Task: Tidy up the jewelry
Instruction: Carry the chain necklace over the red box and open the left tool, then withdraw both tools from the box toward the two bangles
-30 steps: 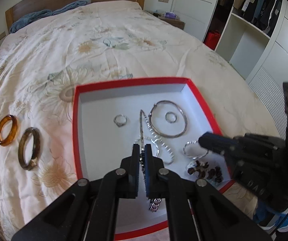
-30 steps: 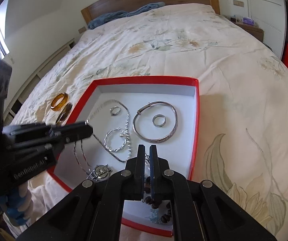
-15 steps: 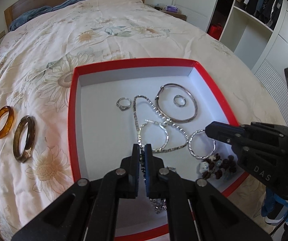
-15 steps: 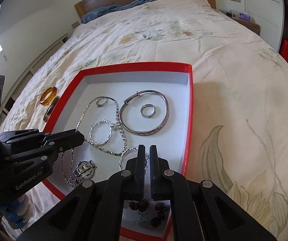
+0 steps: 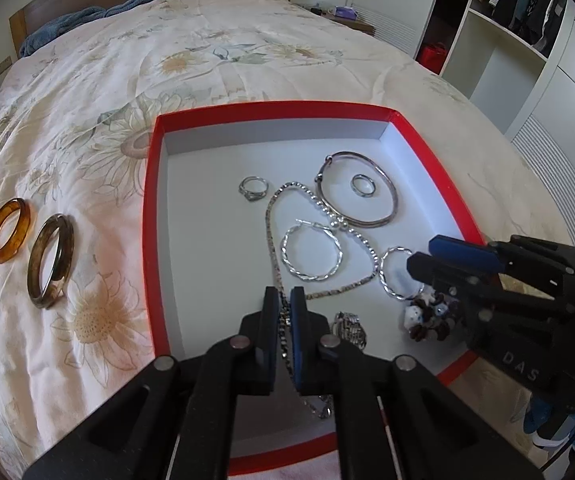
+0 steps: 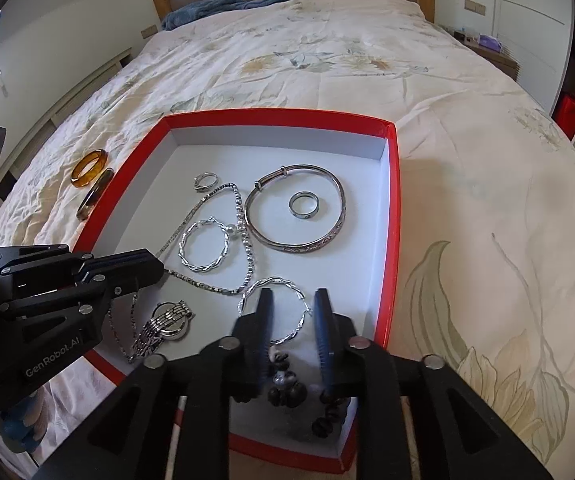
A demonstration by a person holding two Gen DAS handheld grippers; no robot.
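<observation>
The bed (image 5: 247, 80) is carrying a red tray (image 5: 151, 216) near its foot end, and most of the jewelry is lying in that tray. Compared with a second ago, the chain (image 5: 273, 232) is lying slacker and spread further across the white floor of the tray, its loop now reaching up beside the small ring (image 5: 253, 188); both grippers have just been letting go. My reading is that the chain and the beads are being set down, so this placement is about finished and the two bangles out on the quilt are what remains.

The left gripper (image 5: 285, 300) has just been opening: its fingers are standing a narrow slit apart, with the chain running between them. Whether the pads are pressing it any longer I cannot tell; the gap looks barely wider than the links. The right gripper (image 6: 293, 300) has just been opening further, and its fingers are now clearly spread, hovering over the bead bracelet (image 6: 287, 388) and one hoop (image 6: 275, 304) without pinching either.

Going down in size: the silver bangle (image 5: 357, 192) is lying at the tray's far right with a plain ring (image 5: 362, 184) inside it, a second hoop (image 5: 311, 252) is lying inside the chain's loop, and a watch (image 6: 169, 320) is resting at the near edge. The amber bangle (image 5: 9, 230) and the brown bangle (image 5: 51, 254) are lying side by side on the quilt, left of the tray and apart from it.
</observation>
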